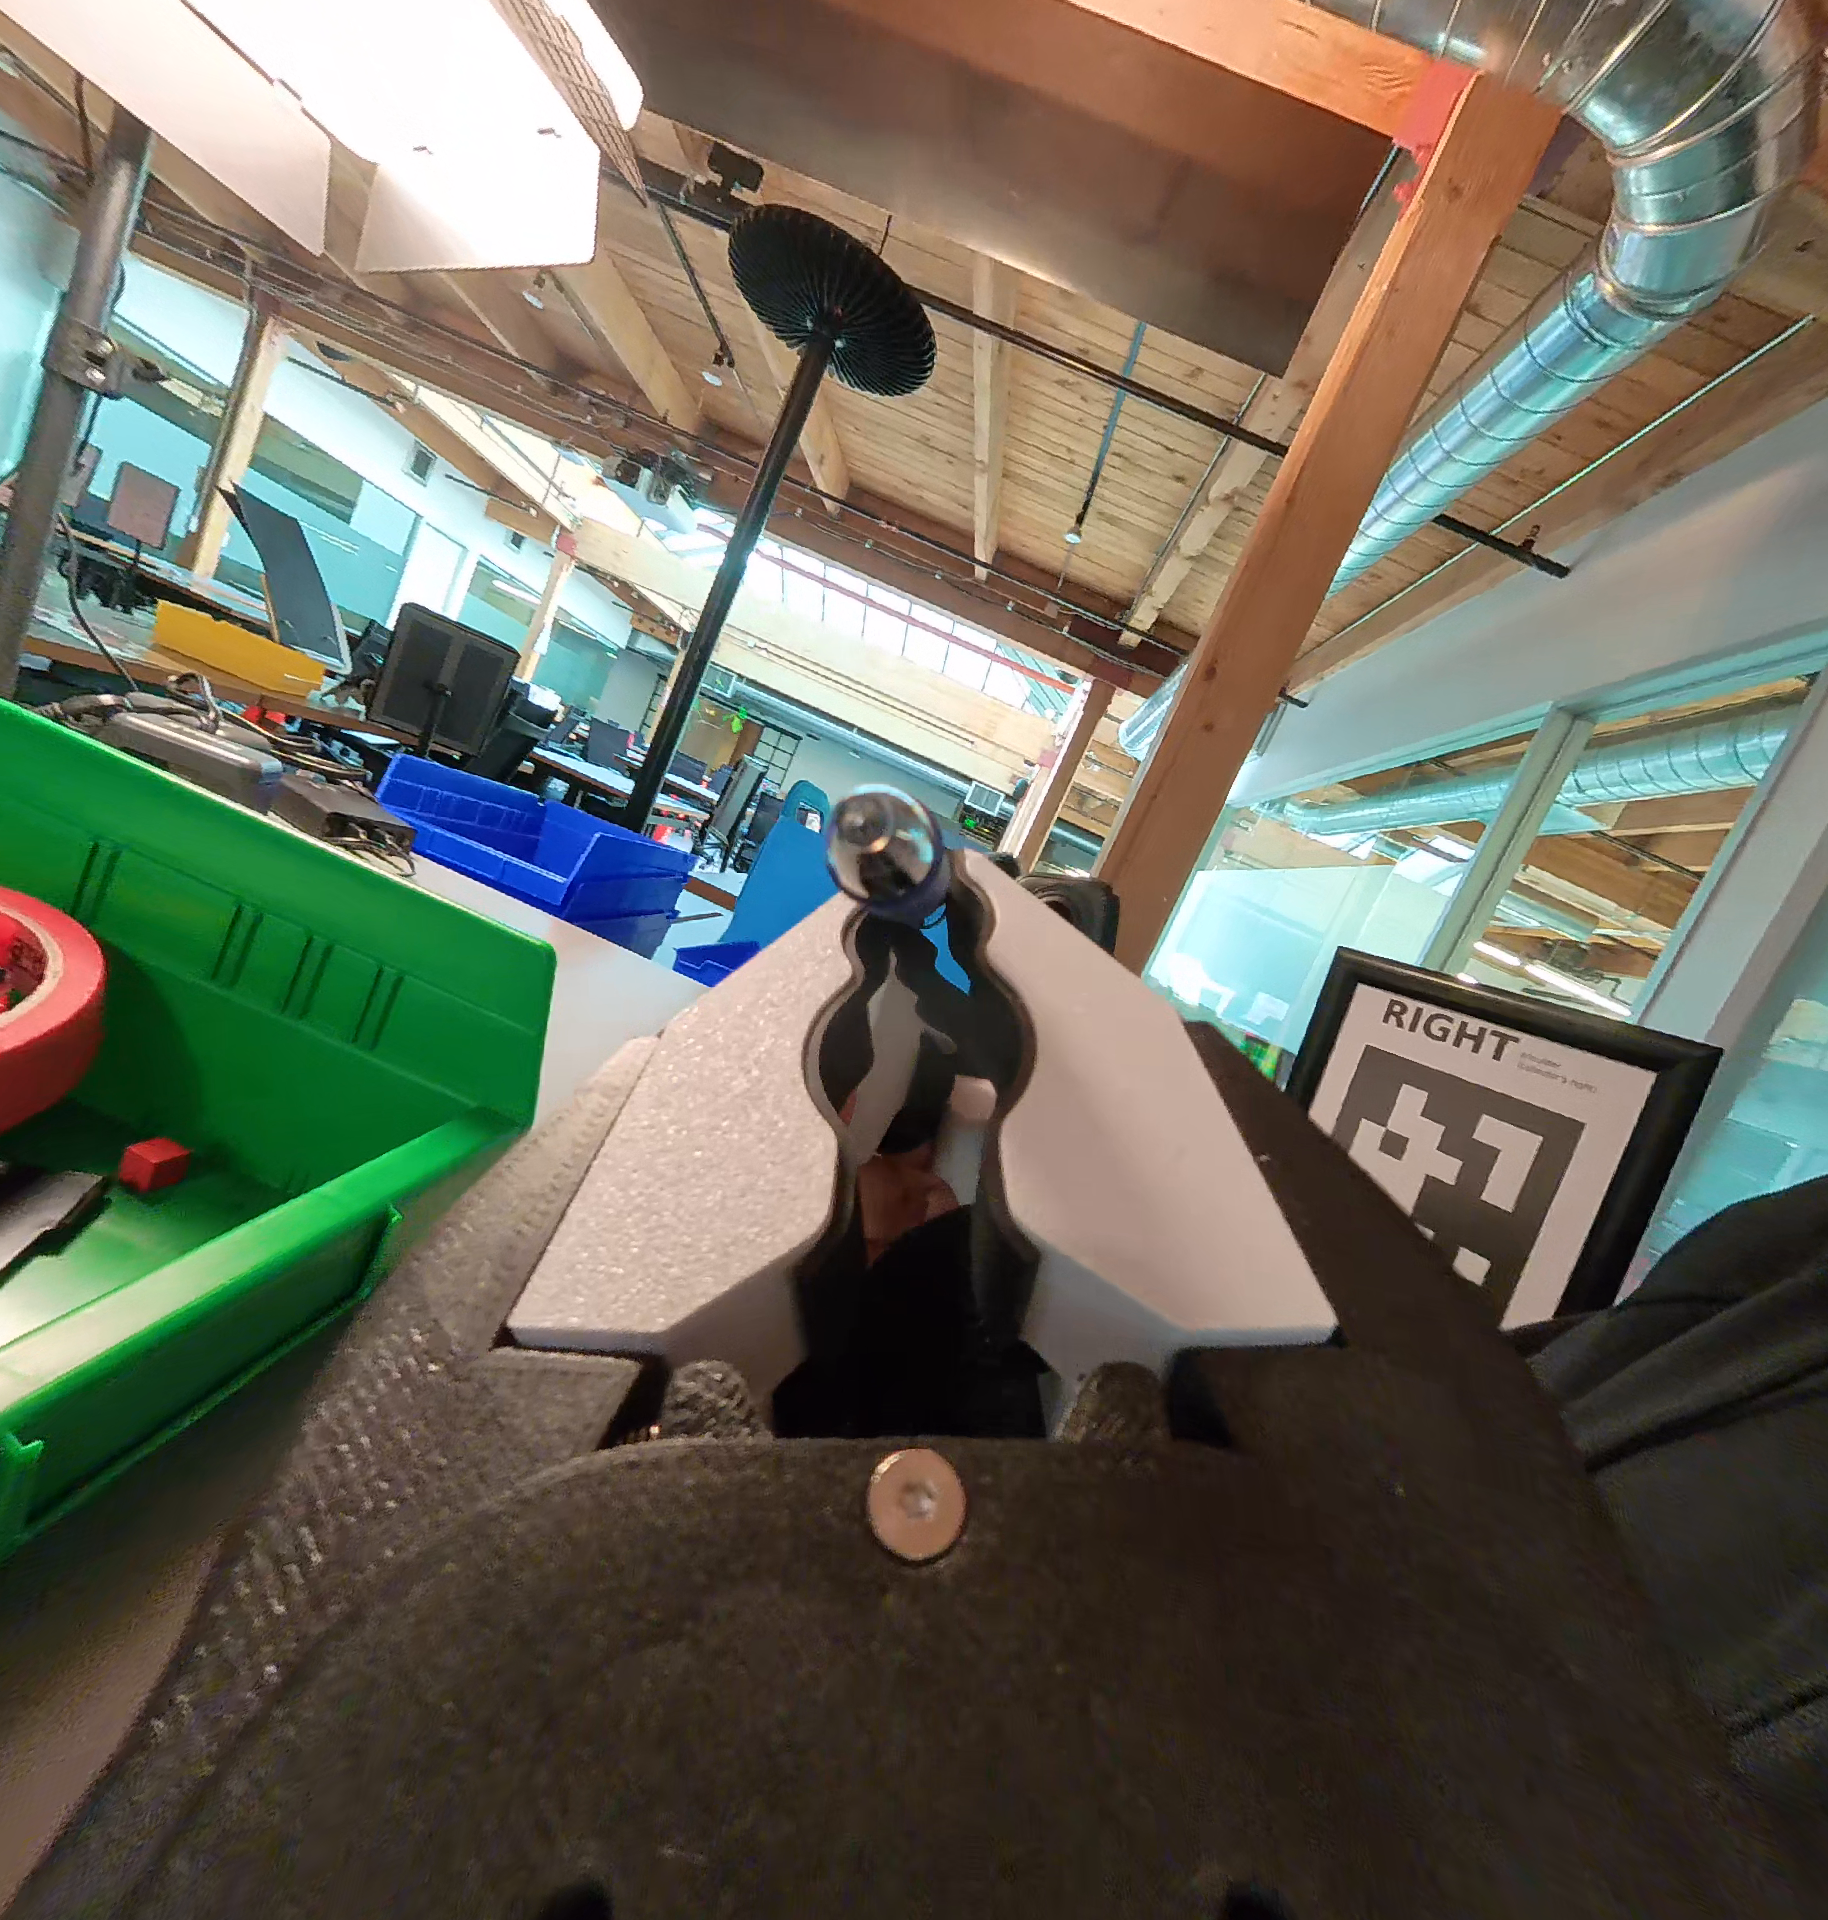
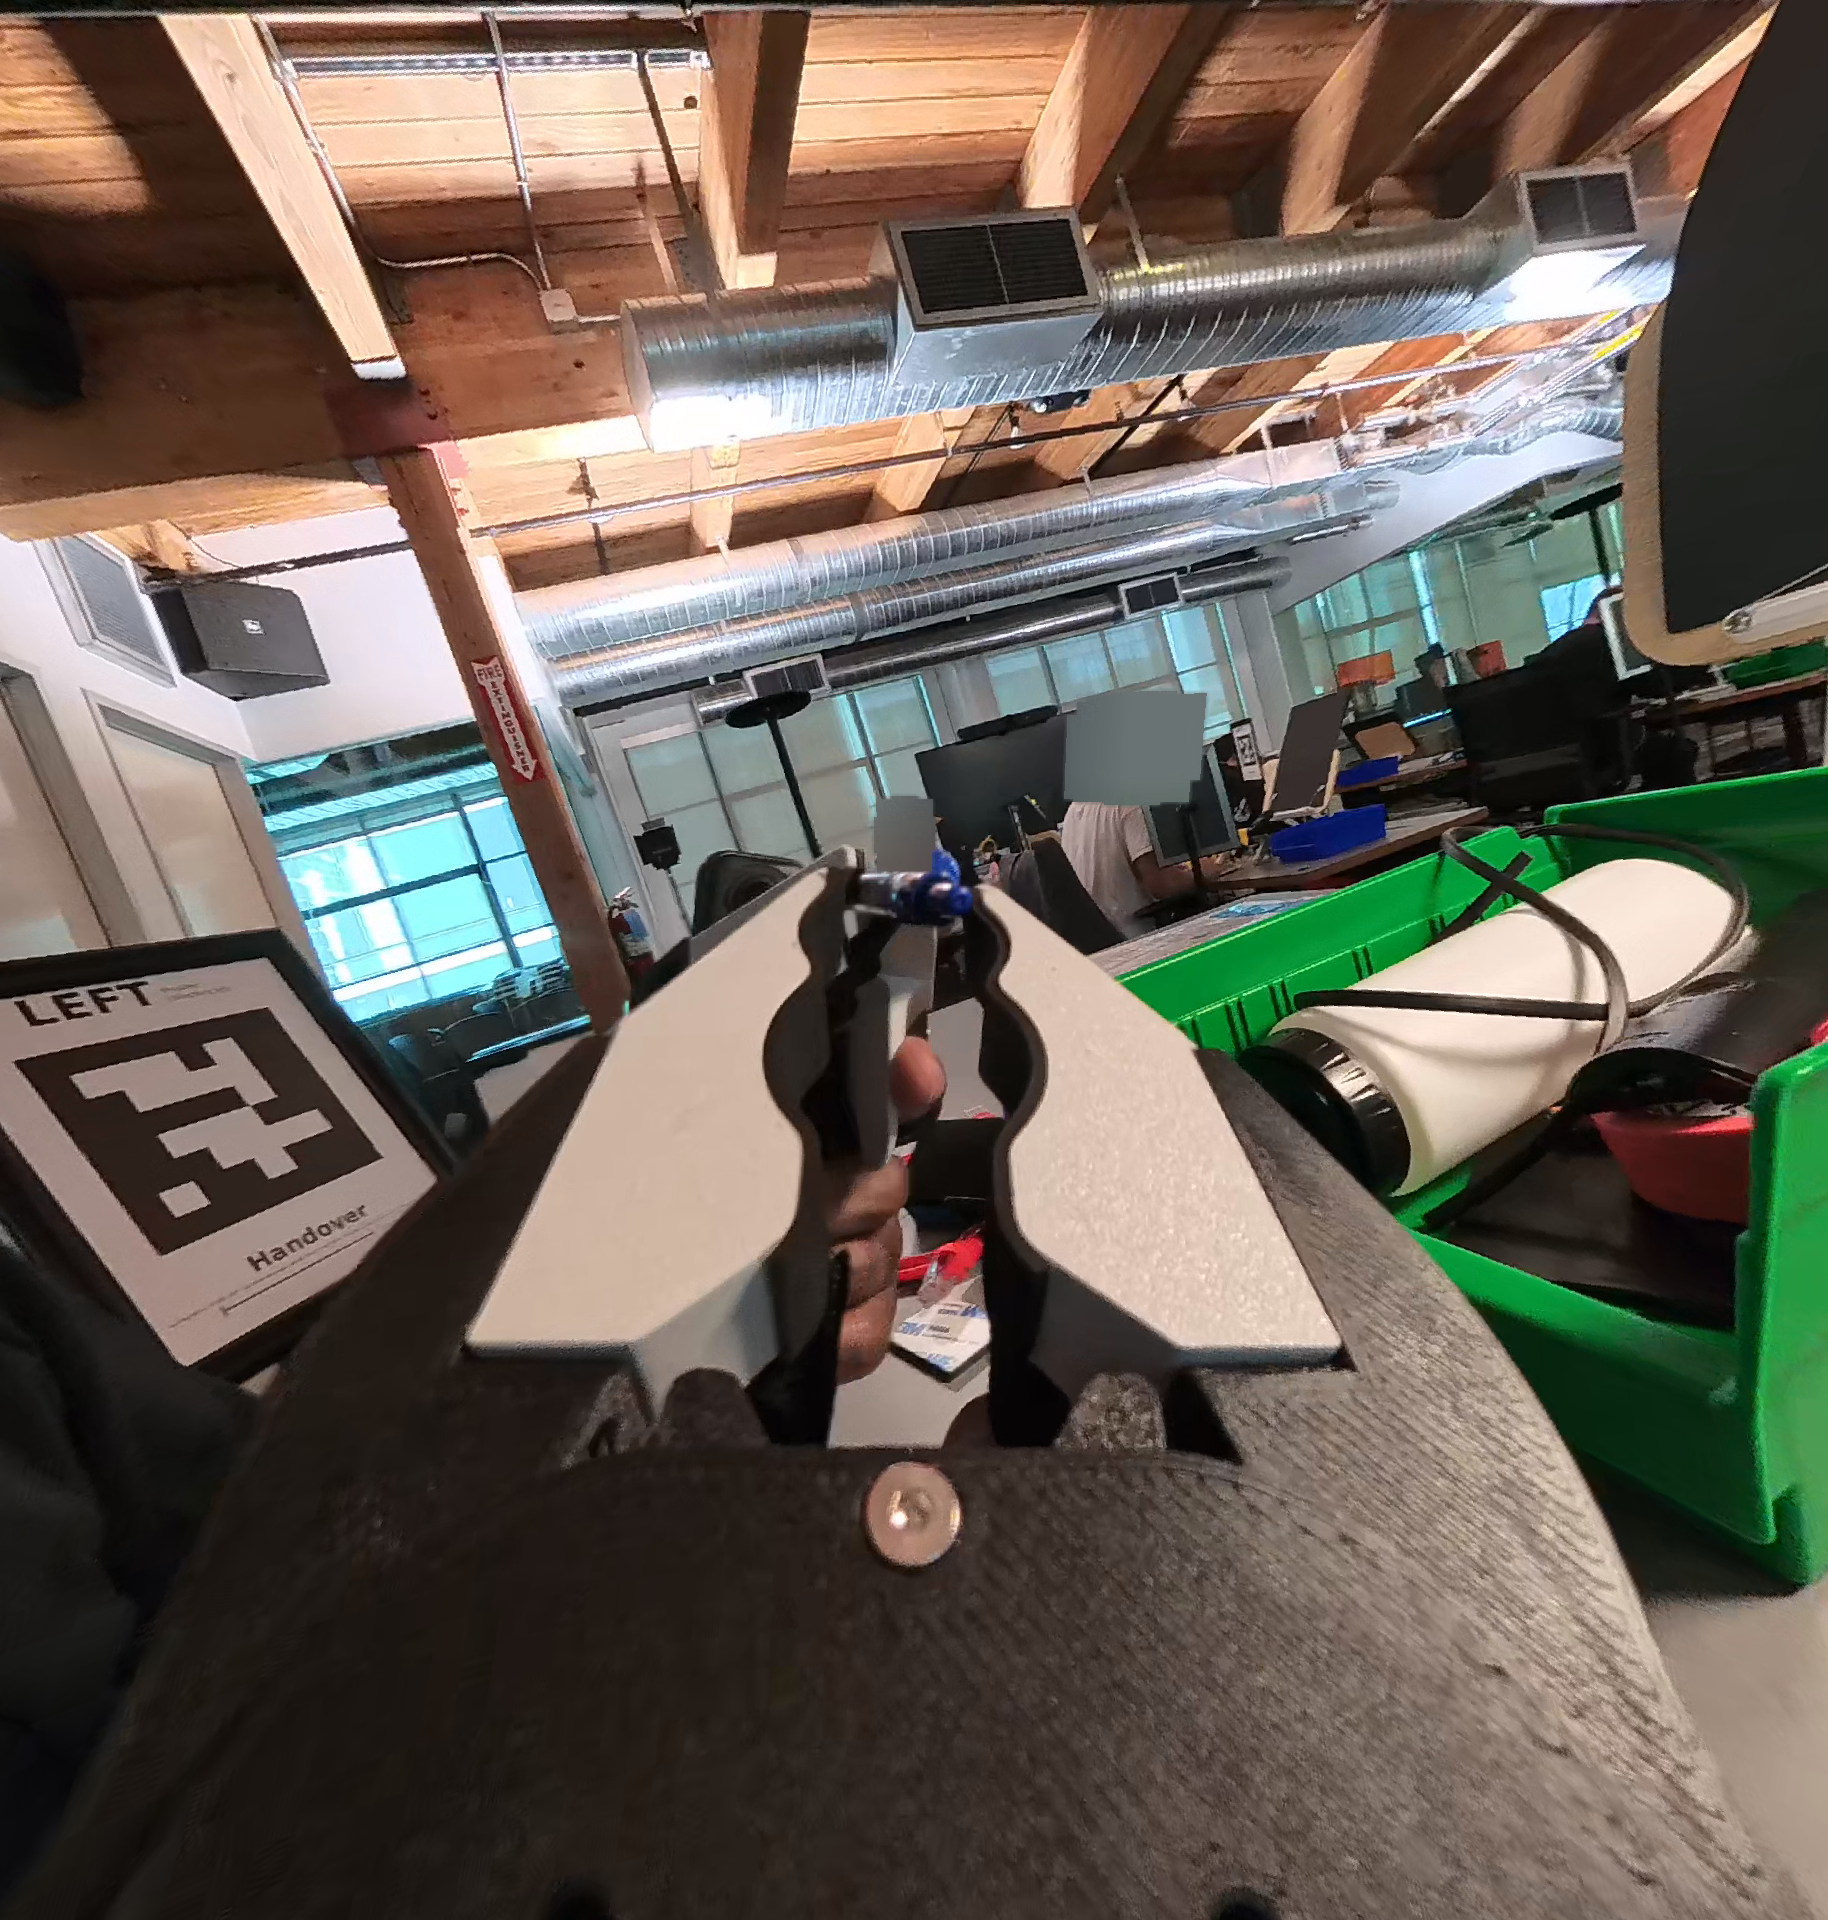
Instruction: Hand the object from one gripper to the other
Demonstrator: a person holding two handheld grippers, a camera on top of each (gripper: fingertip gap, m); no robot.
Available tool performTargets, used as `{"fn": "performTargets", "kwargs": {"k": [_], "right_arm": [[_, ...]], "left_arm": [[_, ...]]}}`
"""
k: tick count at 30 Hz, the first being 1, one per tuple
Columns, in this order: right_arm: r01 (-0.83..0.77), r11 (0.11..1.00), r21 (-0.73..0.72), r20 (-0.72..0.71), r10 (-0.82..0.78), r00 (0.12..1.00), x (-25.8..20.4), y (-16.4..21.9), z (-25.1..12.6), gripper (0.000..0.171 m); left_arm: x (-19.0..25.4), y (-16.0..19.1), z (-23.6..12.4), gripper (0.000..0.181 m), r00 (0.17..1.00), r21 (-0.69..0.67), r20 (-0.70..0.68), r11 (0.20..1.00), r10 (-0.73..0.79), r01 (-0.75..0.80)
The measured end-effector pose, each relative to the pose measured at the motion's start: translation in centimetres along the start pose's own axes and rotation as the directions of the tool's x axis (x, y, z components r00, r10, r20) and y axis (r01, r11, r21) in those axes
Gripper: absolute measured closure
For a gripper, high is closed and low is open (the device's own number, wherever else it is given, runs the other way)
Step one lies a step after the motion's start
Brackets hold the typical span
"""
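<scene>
A small object (image 1: 886,854) with a clear round dome and a blue base sits at the tips of my left gripper (image 1: 910,904), whose jaws are closed on it. In the right wrist view the same object (image 2: 915,894) lies crosswise between the tips of my right gripper (image 2: 910,883), its clear end on the left pad and its blue end at the right pad. The two grippers face each other tip to tip, turned about a quarter turn apart. Each view shows one grey finger of the other gripper (image 1: 889,1039) (image 2: 894,997) through the gap.
A green bin (image 1: 297,1049) with a red tape roll (image 1: 16,997) lies left of the left gripper. It also shows at the right (image 2: 1616,1351), holding a white roll (image 2: 1512,997) and a black cable. Framed marker cards (image 1: 1492,1143) (image 2: 183,1132) stand nearby. A hand (image 2: 879,1216) holds the left gripper. The tips of both grippers are at nearly the same place.
</scene>
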State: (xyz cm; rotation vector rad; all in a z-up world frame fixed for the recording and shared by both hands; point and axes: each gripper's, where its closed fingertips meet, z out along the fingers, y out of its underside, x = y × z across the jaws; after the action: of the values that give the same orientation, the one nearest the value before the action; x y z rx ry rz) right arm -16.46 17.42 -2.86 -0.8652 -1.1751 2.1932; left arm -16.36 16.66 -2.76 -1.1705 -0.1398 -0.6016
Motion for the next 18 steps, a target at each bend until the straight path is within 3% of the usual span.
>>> {"fn": "performTargets", "kwargs": {"k": [4,10,18], "right_arm": [[-0.010,0.999,-0.036,0.020,0.011,1.000,-0.3,0.7,0.4,0.150],[0.000,1.000,0.021,0.018,-0.001,1.000,-0.3,-0.3,-0.1,0.160],[-0.001,0.999,0.039,0.032,-0.001,1.000,-0.6,-0.6,-0.2,0.156]], "left_arm": [[0.1,-0.2,0.0,0.170,1.000,0.014,-0.012,1.000,-0.014,0.015],[0.2,0.4,0.2,0.164,1.000,-0.015,-0.011,1.000,-0.021,0.020],[0.8,-0.1,0.1,0.170,0.998,0.013,-0.058,0.999,-0.035,0.036]]}}
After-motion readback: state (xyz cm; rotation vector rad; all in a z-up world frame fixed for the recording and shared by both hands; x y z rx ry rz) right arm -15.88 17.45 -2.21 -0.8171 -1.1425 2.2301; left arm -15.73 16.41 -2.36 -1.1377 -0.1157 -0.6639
